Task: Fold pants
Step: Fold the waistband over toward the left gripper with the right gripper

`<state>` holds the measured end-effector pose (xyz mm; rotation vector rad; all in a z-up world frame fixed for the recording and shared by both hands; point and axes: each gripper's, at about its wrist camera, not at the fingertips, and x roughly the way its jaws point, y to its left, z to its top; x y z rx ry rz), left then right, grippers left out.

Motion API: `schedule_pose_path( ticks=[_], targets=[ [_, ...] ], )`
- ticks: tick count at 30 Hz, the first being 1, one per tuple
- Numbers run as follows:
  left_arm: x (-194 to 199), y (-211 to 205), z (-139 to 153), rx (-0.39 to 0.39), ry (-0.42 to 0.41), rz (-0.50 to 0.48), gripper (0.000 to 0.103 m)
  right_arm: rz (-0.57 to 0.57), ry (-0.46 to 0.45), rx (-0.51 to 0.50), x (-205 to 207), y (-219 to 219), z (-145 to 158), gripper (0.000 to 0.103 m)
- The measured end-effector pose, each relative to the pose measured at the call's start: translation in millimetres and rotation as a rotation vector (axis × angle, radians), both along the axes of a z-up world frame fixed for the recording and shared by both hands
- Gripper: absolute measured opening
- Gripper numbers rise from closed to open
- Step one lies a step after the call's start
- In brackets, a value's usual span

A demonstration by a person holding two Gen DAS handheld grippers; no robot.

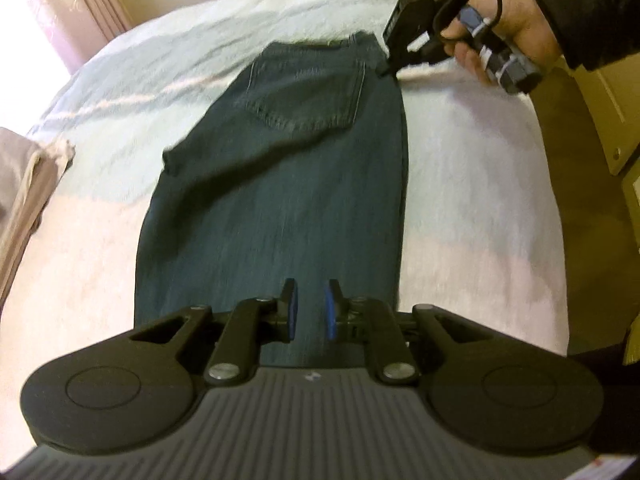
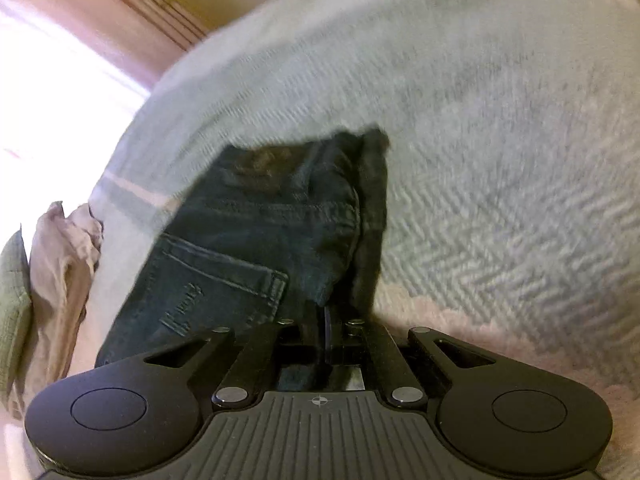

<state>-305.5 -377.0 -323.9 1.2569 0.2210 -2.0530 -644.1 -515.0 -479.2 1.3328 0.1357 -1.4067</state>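
Left wrist view: dark jeans [image 1: 280,184] laid lengthwise down the middle of the bed [image 1: 480,184], already doubled leg on leg, back pocket up, waistband toward the far edge of the bed. Probably spread flat like this so the next fold can run across the length. Left tool [image 1: 310,310] hovering over the leg part nearer the camera, blue pads a narrow gap apart, nothing between them, denim only beneath; seemingly set narrow for pinching a thin layer of cloth. Right tool [image 1: 390,65] at the waistband's right corner, held in a hand [image 1: 504,36] with a dark sleeve, tip touching the denim edge there, likely to pin or lift that corner. Pale folded cloth [image 1: 28,200] at the left edge of the bed, well apart from the jeans.

Right wrist view: right tool [image 2: 322,322] closed, pads together, on a dark ridge of denim at the waist end of the jeans [image 2: 256,224]; fabric bunched and raised ahead of the tips, consistent with a pinch through the doubled side edge. Pocket stitching just left of the tool. Textured bedspread bare to the right. Beige garments [image 2: 64,264] heaped near the left edge of the bed. Heavy blur, so exact layers caught cannot be told.
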Motion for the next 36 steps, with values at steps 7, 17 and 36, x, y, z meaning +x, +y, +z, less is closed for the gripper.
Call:
schedule_pose_path(
  ticks=[7,17,36],
  targets=[
    [-6,-34,8,-0.039,0.046,0.033,0.014,-0.072,0.007,-0.094,-29,-9,33,0.042],
    [-49,-126,-13,-0.03,0.054,0.135,0.019,-0.038,-0.009,-0.033,-50,-71,-3,0.027],
    [-53,-142,-7,0.186,0.096,0.307,0.028,0.15,0.264,-0.05,-61,-66,52,0.032]
  ],
)
